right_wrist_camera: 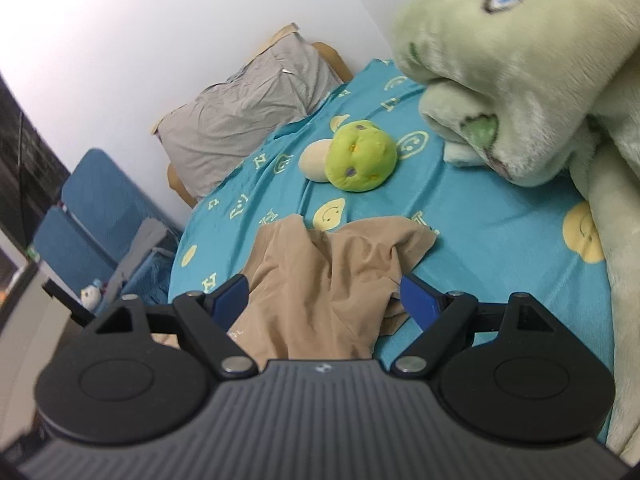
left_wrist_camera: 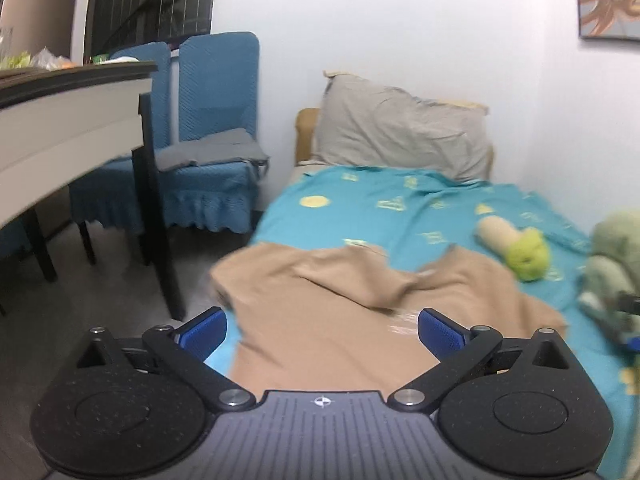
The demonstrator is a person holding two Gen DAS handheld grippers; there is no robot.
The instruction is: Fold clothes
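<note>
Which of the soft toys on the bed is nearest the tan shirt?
The small lime-green plush with the cream end, lying just beyond the tan shirt. The big pale-green plush sits farther off.

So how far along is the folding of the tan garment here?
Nothing looks folded yet: the tan garment lies crumpled on the teal sheet. In hand: nothing; the left gripper and right gripper are both open above it. Left: grasping, flattening and every fold.

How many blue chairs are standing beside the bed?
2: one blue chair nearest the bed, a grey cloth on its seat, and a second chair next to it, partly behind the table. More may be hidden.
</note>
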